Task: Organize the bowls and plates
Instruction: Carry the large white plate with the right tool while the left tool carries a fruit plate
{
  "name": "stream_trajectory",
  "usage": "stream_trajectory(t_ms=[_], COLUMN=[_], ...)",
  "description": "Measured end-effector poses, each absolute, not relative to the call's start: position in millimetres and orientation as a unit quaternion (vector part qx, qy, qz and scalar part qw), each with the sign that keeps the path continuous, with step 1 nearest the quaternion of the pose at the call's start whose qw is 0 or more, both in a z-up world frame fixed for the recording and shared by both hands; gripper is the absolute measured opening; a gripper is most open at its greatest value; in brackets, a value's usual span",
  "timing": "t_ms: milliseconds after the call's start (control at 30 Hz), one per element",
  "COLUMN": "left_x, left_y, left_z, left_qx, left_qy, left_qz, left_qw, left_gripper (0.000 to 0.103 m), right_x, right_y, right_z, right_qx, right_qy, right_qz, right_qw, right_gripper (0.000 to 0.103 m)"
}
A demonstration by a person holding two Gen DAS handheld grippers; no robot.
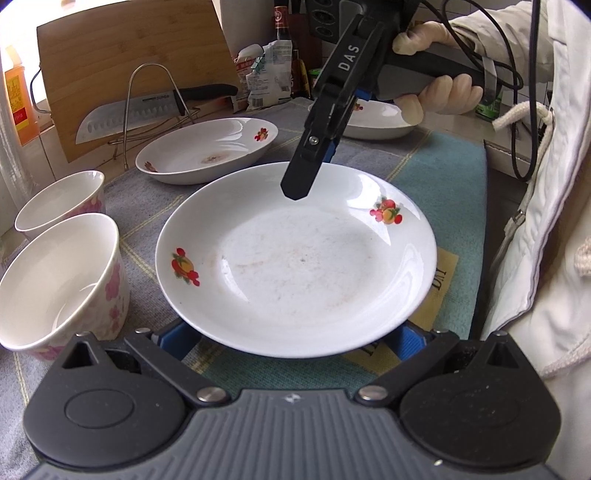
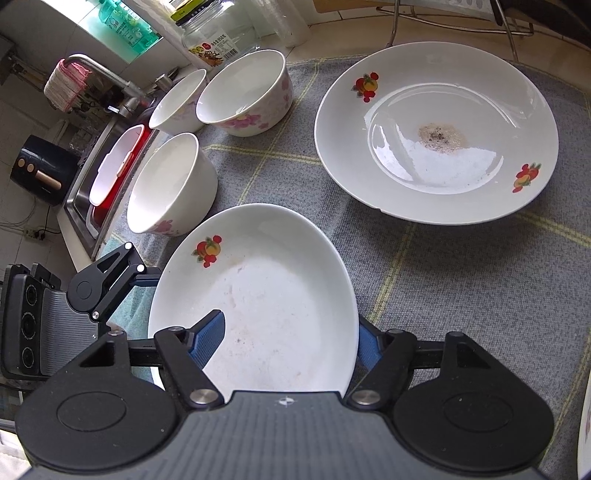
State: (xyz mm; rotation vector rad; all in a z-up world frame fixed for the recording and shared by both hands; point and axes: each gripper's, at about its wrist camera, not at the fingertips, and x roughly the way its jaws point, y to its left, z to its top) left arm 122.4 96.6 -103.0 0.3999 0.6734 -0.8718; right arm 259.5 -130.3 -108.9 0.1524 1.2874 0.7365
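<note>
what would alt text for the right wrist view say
The right gripper straddles the rim of a white fruit-print plate, one blue-padded finger inside and one outside. Three floral bowls and another stained plate sit on a grey cloth.

plate (image 2: 258, 295) nearest on the cloth (image 2: 461, 302), second plate (image 2: 436, 133) beyond it to the right, three bowls (image 2: 171, 184) grouped to its left by the sink (image 2: 79, 199), jar (image 2: 214, 33) behind the bowls, third plate (image 1: 376, 118) seen in the left wrist view
</note>
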Motion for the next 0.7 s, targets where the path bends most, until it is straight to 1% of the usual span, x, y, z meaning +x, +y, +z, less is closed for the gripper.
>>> stream_trajectory(t_ms=[700], left_x=[125.0], left_y=[92.9], left_z=[-97.6], left_qx=[0.189], left_qy=[0.337], left_qz=[-0.410], left_qw=[0.827], left_gripper=[0.100], right_x=[252.9], right_y=[-125.9], right_z=[-105.3], right_qx=[0.059], right_qy=[0.577], right_qz=[0.335], right_qw=[0.742], right_gripper=[0.078])
